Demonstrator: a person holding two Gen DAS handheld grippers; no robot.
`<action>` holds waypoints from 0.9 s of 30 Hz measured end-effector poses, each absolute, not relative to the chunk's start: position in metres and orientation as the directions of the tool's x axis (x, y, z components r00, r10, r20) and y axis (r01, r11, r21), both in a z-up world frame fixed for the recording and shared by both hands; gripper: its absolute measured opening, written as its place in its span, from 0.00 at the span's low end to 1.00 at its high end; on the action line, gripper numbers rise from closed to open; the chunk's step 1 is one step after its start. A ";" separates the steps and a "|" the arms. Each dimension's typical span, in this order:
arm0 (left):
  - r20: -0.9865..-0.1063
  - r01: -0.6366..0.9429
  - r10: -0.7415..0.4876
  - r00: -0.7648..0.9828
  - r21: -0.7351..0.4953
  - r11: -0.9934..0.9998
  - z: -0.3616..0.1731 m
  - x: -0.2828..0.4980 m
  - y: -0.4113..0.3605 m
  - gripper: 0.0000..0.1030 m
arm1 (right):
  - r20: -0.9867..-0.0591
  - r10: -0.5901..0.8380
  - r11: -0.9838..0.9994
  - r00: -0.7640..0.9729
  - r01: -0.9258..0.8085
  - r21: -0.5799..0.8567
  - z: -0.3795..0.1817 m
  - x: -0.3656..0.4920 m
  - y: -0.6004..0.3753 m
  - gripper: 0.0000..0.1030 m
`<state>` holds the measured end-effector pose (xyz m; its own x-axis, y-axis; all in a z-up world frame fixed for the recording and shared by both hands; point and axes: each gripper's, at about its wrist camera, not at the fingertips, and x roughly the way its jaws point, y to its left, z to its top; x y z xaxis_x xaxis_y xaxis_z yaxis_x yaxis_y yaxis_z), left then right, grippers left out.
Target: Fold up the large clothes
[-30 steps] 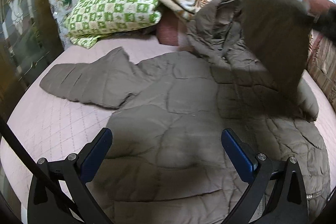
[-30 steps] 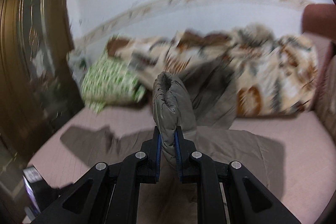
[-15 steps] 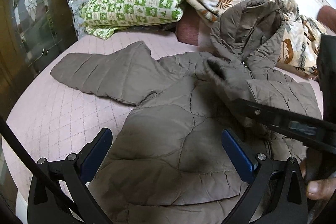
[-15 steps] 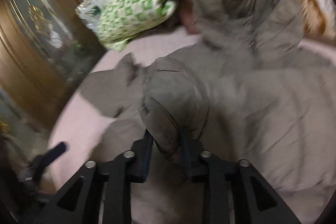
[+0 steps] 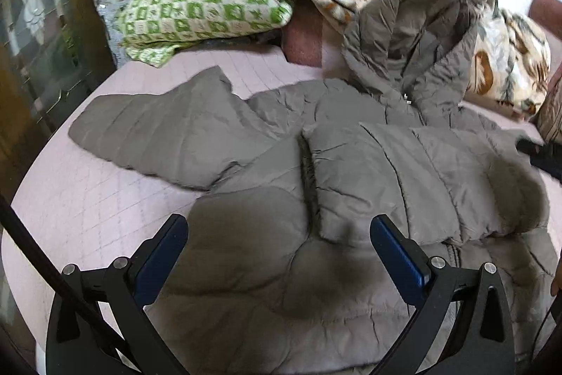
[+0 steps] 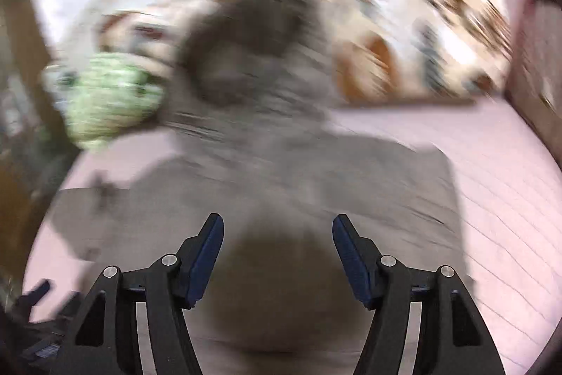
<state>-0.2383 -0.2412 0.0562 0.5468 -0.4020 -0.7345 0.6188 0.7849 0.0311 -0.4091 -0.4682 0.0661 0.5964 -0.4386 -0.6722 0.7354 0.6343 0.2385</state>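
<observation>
On the pink bed [image 5: 87,217], one sleeve [image 5: 404,178] now lies across the grey puffer jacket [image 5: 253,269], first fold done. Right gripper [image 6: 277,252] has let go, wide apart and empty; left gripper [image 5: 279,248] hangs wide, holding nothing.

The right wrist view is smeared by motion: the green checked pillow [image 6: 105,101] and patterned blanket [image 6: 421,34] are streaks, and the jacket [image 6: 281,192] shows no seams. In the left wrist view, the jacket's hem [image 5: 281,354] runs off the bottom, behind the left gripper [image 5: 277,255].
</observation>
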 end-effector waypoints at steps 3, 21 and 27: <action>-0.762 0.627 -0.374 0.530 0.054 0.777 0.044 -0.228 -0.256 1.00 | -0.741 -0.418 0.522 0.525 0.807 0.278 0.030 -0.437 -0.500 0.48; -0.781 0.553 -0.370 0.503 -0.038 0.832 0.059 -0.181 -0.225 1.00 | -0.735 -0.386 0.689 0.558 0.704 0.172 0.052 -0.396 -0.434 0.49; -0.782 0.492 -0.350 0.515 -0.065 0.868 0.061 -0.149 -0.189 1.00 | -0.787 -0.367 0.794 0.496 0.608 0.013 0.019 -0.333 -0.379 0.54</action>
<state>-0.1493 -0.1889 0.0610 0.5153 -0.3503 -0.7821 0.4918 0.8683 -0.0649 -0.3334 -0.3793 0.0186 0.4956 -0.3666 -0.7874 0.6078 0.7940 0.0129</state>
